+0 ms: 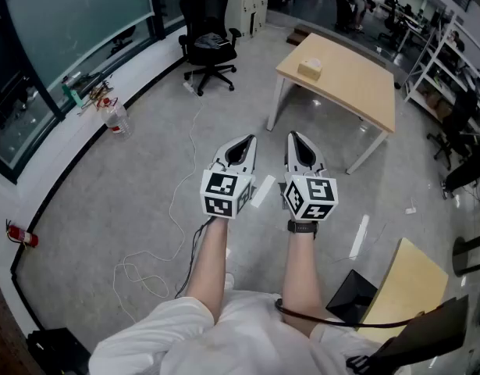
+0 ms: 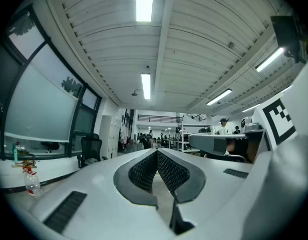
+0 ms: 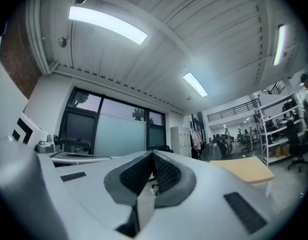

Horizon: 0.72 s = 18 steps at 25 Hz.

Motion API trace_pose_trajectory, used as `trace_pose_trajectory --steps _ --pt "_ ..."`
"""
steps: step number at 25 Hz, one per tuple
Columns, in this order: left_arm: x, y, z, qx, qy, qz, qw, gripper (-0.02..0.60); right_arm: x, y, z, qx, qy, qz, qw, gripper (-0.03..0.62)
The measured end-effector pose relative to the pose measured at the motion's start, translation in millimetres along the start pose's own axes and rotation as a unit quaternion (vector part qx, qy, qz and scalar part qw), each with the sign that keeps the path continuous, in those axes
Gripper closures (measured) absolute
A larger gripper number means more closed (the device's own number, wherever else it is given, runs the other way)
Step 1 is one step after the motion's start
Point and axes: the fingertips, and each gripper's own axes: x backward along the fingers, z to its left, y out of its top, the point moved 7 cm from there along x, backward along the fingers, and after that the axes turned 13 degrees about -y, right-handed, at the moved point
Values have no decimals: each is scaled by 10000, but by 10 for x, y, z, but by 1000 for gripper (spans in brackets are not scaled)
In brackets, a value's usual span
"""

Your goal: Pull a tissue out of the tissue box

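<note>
A small tan tissue box (image 1: 310, 69) sits on a light wooden table (image 1: 357, 92) well ahead of me across the floor. Both grippers are held level at chest height, side by side, far short of the table. My left gripper (image 1: 242, 142) is shut with its pads meeting at the tips and nothing between them (image 2: 157, 153). My right gripper (image 1: 296, 138) is also shut and empty (image 3: 152, 156). In the right gripper view the table (image 3: 244, 169) shows at the right; the box is not visible there.
A black office chair (image 1: 208, 41) stands at the back left by the window wall. A water bottle (image 1: 117, 119) and a red extinguisher (image 1: 21, 235) sit on the floor at left. Cables (image 1: 158, 256) trail over the grey floor. Shelving (image 1: 450, 76) and another tabletop (image 1: 407, 287) are at right.
</note>
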Motion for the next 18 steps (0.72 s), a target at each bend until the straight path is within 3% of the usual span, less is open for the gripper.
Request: trace_pose_trajectory --steps 7,11,15,18 --pt "295 75 516 -372 695 -103 9968 583 -332 -137 488 48 164 66 9998 594" --pt "336 28 815 -279 926 -183 9951 583 -551 -317 649 95 351 232 9991 594" --pt "98 -138 1019 -100 1067 -172 9941 583 -850 -486 514 -72 500 363 9981 594" --pt "-327 -158 1181 -147 1028 -143 9945 583 -1277 -509 319 187 607 392 9972 594"
